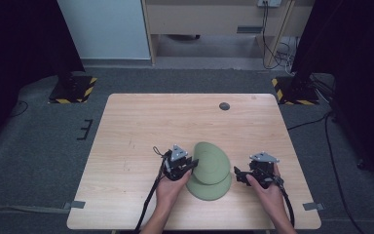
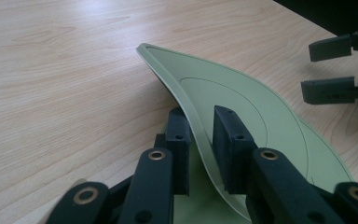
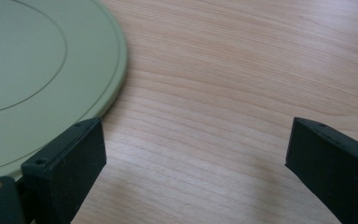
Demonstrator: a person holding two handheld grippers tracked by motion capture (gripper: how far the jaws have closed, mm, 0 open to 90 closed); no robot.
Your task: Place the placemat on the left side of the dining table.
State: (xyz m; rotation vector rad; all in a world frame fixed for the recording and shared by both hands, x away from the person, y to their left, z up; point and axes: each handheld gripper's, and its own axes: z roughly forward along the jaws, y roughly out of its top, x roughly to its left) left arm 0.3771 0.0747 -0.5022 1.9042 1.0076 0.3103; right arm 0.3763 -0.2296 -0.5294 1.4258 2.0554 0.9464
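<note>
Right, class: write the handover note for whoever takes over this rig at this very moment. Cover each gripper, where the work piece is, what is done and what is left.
Left gripper: shut on the lifted edge of the green mat, one jaw on each side of it.
Right gripper: open, holding nothing, low over the bare table just beside the mat's rim.
Mat: flexible green disc near the front middle of the table; its left part is curled up and over, the rest lies flat.
Done: edge grasped and raised.
Left, probably: finish folding or lifting the mat, perhaps using the right gripper on the free rim.
</note>
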